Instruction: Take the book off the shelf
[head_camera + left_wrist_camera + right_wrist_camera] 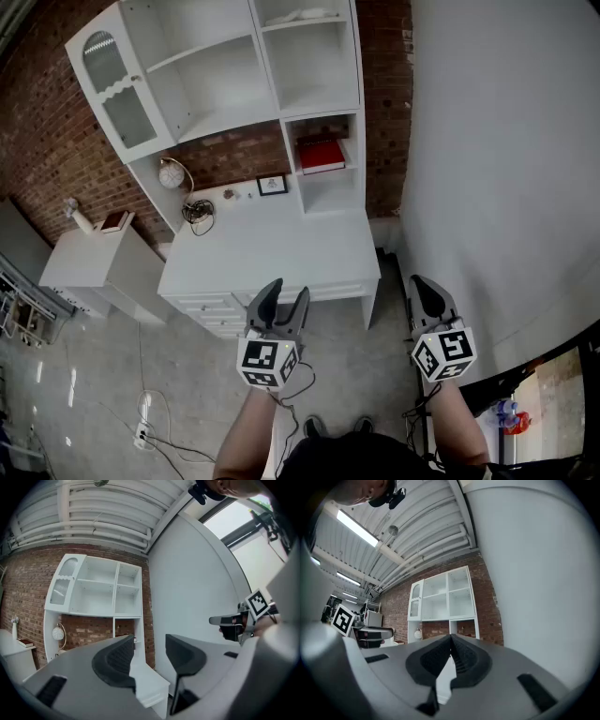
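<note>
A red book (321,154) lies flat in the lower right cubby of the white shelf unit (225,103), which stands on a white desk (281,253) against a brick wall. Both grippers hang in front of the desk, well short of the book. My left gripper (287,291) is open with nothing between its jaws; in the left gripper view (149,641) the gap frames the desk corner. My right gripper (420,283) is shut and empty, off the desk's right corner; its jaws (451,638) meet in the right gripper view.
On the desk are a globe lamp (171,174), a tangle of cable (198,212) and a small picture frame (272,185). A low white cabinet (94,267) stands to the left. A plain white wall (497,169) runs along the right. A power strip (143,431) lies on the floor.
</note>
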`<state>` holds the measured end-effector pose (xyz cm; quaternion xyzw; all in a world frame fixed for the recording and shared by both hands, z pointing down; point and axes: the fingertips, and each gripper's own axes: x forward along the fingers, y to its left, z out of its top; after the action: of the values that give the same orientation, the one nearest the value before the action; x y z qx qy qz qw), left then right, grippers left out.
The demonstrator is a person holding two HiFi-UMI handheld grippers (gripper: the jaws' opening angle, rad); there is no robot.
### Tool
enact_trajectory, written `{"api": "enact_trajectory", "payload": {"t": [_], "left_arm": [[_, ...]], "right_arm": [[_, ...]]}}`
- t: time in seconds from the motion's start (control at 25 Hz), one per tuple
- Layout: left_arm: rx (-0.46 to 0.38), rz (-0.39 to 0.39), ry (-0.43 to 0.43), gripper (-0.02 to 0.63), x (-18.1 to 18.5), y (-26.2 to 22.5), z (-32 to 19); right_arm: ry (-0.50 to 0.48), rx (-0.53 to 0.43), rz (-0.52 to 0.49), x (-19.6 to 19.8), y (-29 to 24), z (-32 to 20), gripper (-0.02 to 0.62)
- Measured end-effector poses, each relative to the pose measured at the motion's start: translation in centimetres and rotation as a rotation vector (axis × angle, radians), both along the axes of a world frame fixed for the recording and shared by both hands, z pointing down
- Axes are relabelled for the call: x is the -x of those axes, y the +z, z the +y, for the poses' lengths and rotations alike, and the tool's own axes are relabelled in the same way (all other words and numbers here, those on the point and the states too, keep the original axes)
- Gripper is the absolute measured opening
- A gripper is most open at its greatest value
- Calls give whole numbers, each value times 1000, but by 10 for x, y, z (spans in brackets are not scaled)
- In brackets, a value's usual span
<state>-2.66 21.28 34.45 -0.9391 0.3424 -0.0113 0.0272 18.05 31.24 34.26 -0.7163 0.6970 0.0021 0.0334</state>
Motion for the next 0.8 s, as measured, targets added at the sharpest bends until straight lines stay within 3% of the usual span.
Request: {"api": "enact_trajectory", "payload": {"t": [0.6,0.72,0.8], "left_arm": [[9,8,-52,210,-14,-7,14],[23,24,-76,217,-9,-3,4],[40,51,-87,254,-5,-3,-8]], "right_arm": [[-57,-32,-35,-23,-8,-1,7],[-46,-31,-44,-28,-4,-9,138],[-31,-28,-35,-32,-2,-18,173]]}}
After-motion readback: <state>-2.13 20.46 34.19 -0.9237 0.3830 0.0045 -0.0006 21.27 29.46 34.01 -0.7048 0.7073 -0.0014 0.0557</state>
